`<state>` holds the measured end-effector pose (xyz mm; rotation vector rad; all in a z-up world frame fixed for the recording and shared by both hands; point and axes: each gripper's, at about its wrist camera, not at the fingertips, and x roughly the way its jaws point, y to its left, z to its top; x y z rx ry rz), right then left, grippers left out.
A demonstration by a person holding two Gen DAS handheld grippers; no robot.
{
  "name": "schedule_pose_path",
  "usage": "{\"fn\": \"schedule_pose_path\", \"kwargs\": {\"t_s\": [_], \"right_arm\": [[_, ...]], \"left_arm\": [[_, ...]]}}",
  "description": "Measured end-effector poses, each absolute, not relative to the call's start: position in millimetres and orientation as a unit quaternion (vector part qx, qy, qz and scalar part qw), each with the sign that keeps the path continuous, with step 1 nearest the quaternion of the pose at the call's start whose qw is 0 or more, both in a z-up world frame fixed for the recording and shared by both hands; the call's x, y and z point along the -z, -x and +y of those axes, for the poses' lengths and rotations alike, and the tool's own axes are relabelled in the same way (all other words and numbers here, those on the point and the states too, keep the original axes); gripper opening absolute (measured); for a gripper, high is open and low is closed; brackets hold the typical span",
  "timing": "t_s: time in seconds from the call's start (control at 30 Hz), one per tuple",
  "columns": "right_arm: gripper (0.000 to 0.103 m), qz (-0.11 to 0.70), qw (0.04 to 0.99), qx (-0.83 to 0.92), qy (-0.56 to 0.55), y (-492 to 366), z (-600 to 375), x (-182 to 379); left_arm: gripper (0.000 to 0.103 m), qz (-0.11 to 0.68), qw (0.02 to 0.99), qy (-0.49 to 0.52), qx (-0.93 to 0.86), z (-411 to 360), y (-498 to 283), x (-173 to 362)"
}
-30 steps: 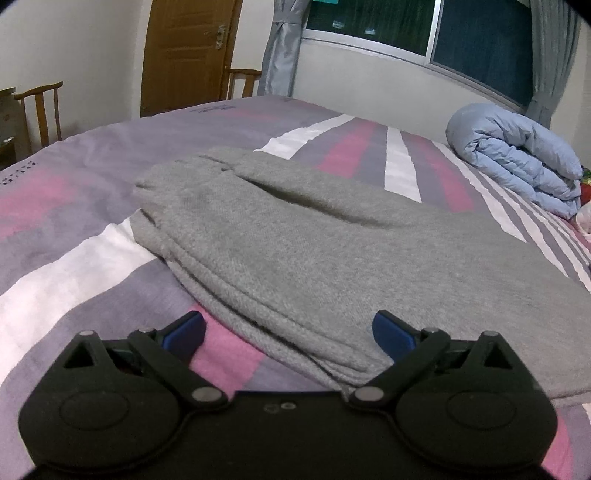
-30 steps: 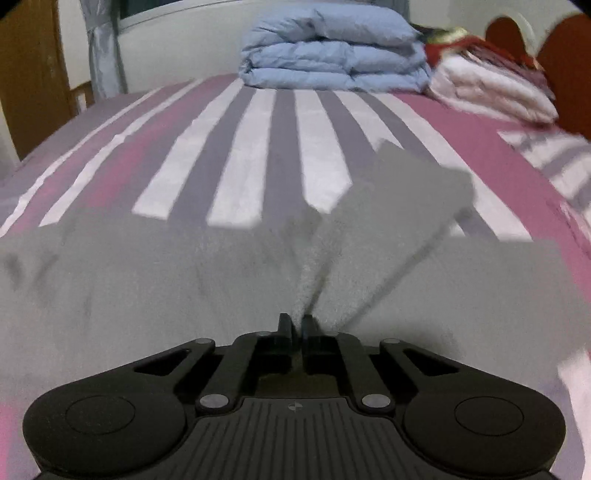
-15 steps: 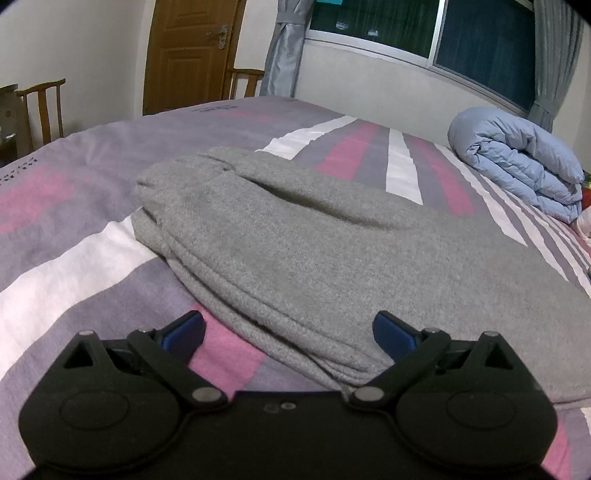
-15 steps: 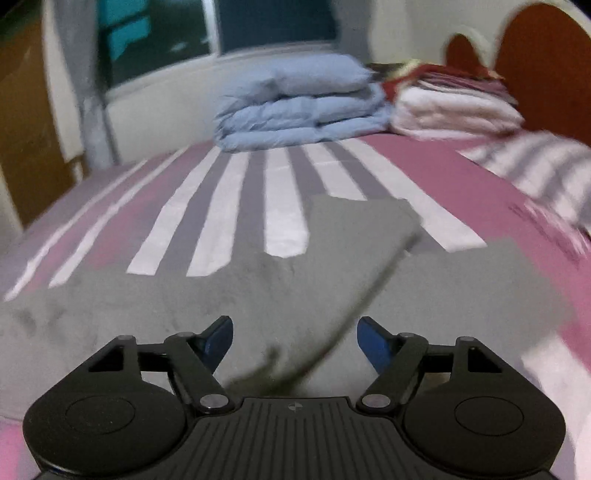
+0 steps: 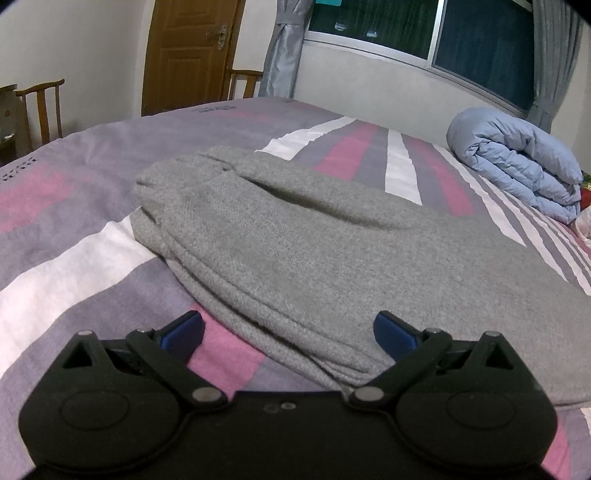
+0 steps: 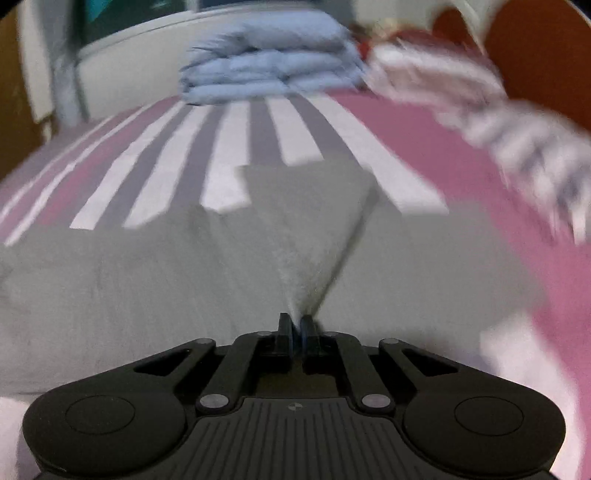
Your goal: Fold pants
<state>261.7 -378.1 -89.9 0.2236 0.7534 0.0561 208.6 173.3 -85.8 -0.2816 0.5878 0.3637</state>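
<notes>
Striped in pink, white and purple-grey, the bed (image 5: pixel 66 273) fills both views, with a wooden door (image 5: pixel 188 51) and a dark window (image 5: pixel 461 33) on the far walls. Grey pants (image 5: pixel 295 251) lie across the bedspread, folded lengthwise so that layered edges run along the near side. A folded blue quilt (image 5: pixel 517 162) sits by the wall under the window, well apart from the pants.

My left hand-held gripper (image 5: pixel 288 330) is released, its blue pads spread wide. The near folded edge of the pants lies between them, though neither pad presses on the cloth.

My right hand-held gripper (image 6: pixel 295 326) is clenched on the pants (image 6: pixel 147 288): a ridge of grey fabric rises from the bed and narrows to a point between the closed fingers. This view is blurred, so I cannot tell which part of the pants I grip. Beyond the fabric lies a pile of white and pink bedding (image 6: pixel 443 74), beside the quilt.
</notes>
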Motion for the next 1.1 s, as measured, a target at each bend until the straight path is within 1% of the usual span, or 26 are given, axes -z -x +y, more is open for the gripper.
{"fn": "schedule_pose_path", "kwargs": {"t_s": [0.03, 0.07, 0.1, 0.17, 0.3, 0.4, 0.5, 0.53, 0.57, 0.6, 0.73, 0.8, 0.83, 0.93, 1.03, 1.07, 1.1], "right_arm": [[0.007, 0.358, 0.925, -0.031, -0.123, -254.4, -383.6, 91.5], [0.013, 0.348, 0.929, -0.031, -0.122, -250.1, -384.9, 89.4], [0.032, 0.337, 0.935, -0.028, -0.110, -247.0, -382.9, 83.2], [0.048, 0.297, 0.951, -0.042, -0.077, -241.8, -376.1, 67.0], [0.048, 0.285, 0.956, -0.062, 0.040, -261.6, -344.2, 49.3], [0.048, 0.288, 0.944, -0.069, 0.144, -292.8, -315.8, 54.5], [0.047, 0.291, 0.936, -0.065, 0.186, -318.3, -307.9, 63.4], [0.042, 0.292, 0.937, -0.064, 0.181, -322.9, -311.6, 62.2], [0.011, 0.294, 0.939, -0.064, 0.165, -324.5, -322.6, 62.4], [0.004, 0.292, 0.945, -0.058, 0.134, -323.7, -334.7, 58.0], [0.004, 0.271, 0.961, -0.026, -0.044, -300.4, -404.5, 45.0], [0.004, 0.273, 0.948, 0.000, -0.161, -278.0, -448.7, 55.5], [0.004, 0.281, 0.939, 0.010, -0.197, -272.1, -463.3, 62.9], [0.004, 0.329, 0.909, 0.022, -0.255, -266.6, -494.0, 98.8], [0.005, 0.318, 0.916, -0.002, -0.245, -262.5, -503.6, 99.8], [0.013, 0.310, 0.921, -0.004, -0.236, -261.9, -504.7, 96.0], [0.035, 0.302, 0.926, -0.005, -0.227, -262.0, -503.8, 92.7]], "left_arm": [[0.094, 0.287, 0.931, 0.137, -0.179, 172.8, -208.6, 85.8], [0.094, 0.287, 0.931, 0.137, -0.180, 172.2, -208.7, 85.7], [0.095, 0.288, 0.930, 0.136, -0.182, 171.7, -208.9, 85.6], [0.094, 0.288, 0.930, 0.137, -0.184, 171.6, -209.8, 85.4], [0.095, 0.288, 0.929, 0.137, -0.186, 171.5, -211.3, 85.6], [0.095, 0.288, 0.929, 0.138, -0.186, 171.7, -211.4, 85.6], [0.095, 0.288, 0.928, 0.139, -0.191, 171.7, -213.0, 85.5], [0.095, 0.289, 0.928, 0.138, -0.191, 171.7, -213.8, 85.6], [0.095, 0.289, 0.928, 0.137, -0.191, 171.8, -214.4, 85.8], [0.095, 0.289, 0.928, 0.138, -0.190, 171.5, -214.4, 85.6], [0.096, 0.288, 0.929, 0.139, -0.189, 172.0, -213.6, 86.3], [0.096, 0.287, 0.929, 0.139, -0.188, 172.4, -213.0, 86.5], [0.096, 0.287, 0.929, 0.139, -0.188, 172.3, -213.0, 86.6], [0.096, 0.287, 0.929, 0.139, -0.189, 172.5, -212.4, 86.8], [0.096, 0.287, 0.929, 0.138, -0.188, 172.4, -211.7, 86.7], [0.096, 0.287, 0.929, 0.138, -0.188, 172.3, -211.9, 86.6], [0.096, 0.287, 0.929, 0.138, -0.189, 172.2, -211.9, 86.6]]}}
